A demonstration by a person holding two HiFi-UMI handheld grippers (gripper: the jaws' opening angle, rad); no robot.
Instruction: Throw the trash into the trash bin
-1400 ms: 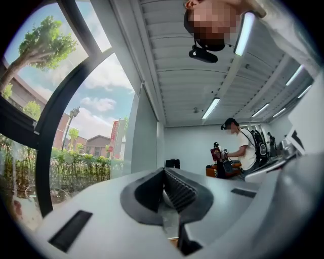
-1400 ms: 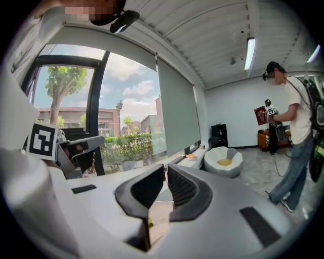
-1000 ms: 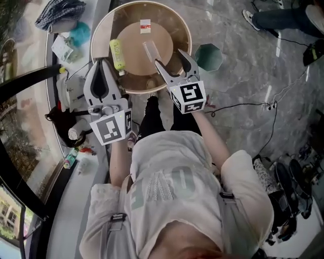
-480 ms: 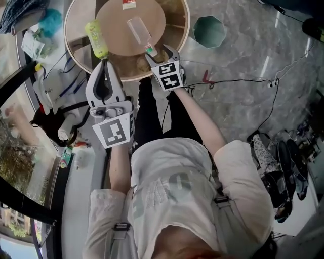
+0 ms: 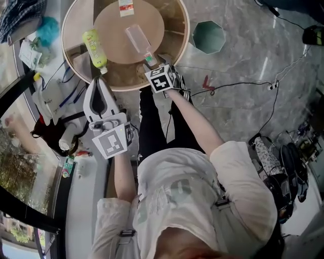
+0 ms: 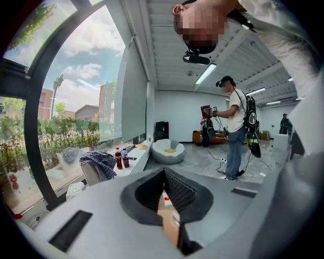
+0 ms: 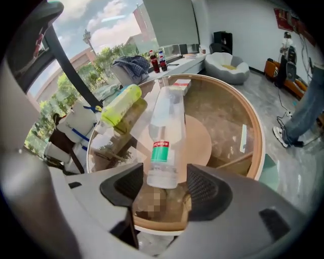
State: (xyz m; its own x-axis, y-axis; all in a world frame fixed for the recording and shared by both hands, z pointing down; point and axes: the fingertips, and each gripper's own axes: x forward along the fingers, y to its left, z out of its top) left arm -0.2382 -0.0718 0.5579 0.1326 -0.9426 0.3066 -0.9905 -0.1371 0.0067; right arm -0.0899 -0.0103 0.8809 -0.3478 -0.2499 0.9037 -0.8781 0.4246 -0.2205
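A clear plastic bottle (image 5: 137, 38) with a green label lies on the round glass-topped table (image 5: 76, 30). Its near end sits between the jaws of my right gripper (image 5: 154, 61), which points steeply down. In the right gripper view the bottle (image 7: 164, 131) reaches between the fingers of that gripper (image 7: 163, 184); a gap shows on the right side, so the jaws stand open. A yellow-green bottle (image 5: 94, 46) lies to the left on the table. My left gripper (image 5: 99, 82) hovers shut and empty at the table's near-left rim. The teal octagonal trash bin (image 5: 208, 36) stands on the floor right of the table.
A small red-and-white box (image 5: 125, 6) lies at the table's far side. Bags, bottles and cloth crowd the window ledge (image 5: 45, 101) on the left. Cables (image 5: 238, 86) run over the marble floor at right. A person (image 6: 235, 131) stands across the room.
Both grippers have dropped toward the table. The right one tipped downward and came over the clear bottle's near end. The left one sank beside the table's rim.
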